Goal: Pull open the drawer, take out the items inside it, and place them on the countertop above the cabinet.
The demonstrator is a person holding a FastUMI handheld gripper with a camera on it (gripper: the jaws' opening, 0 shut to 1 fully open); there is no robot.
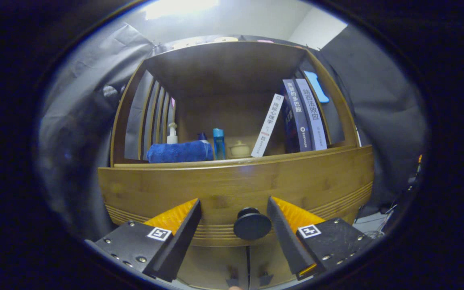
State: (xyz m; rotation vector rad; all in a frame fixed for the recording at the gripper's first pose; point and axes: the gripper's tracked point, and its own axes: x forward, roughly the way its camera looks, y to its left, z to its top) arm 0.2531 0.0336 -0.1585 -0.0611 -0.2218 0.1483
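A wooden cabinet fills the view, with a closed drawer front point(236, 185) under its countertop point(240, 162). A round dark knob point(252, 224) sticks out of the drawer front. My gripper point(234, 205) is open, its two fingers standing on either side of the knob without touching it. The knob sits slightly nearer the right finger point(284, 225) than the left finger point(179, 229). The drawer's contents are hidden.
On the countertop lie a rolled blue towel point(179, 152), a white pump bottle point(172, 135), a blue bottle point(218, 143), a small lidded cup point(240, 149) and several leaning books point(300, 117). Slatted side panels stand at the left. Two lower cabinet doors point(248, 262) meet below the drawer.
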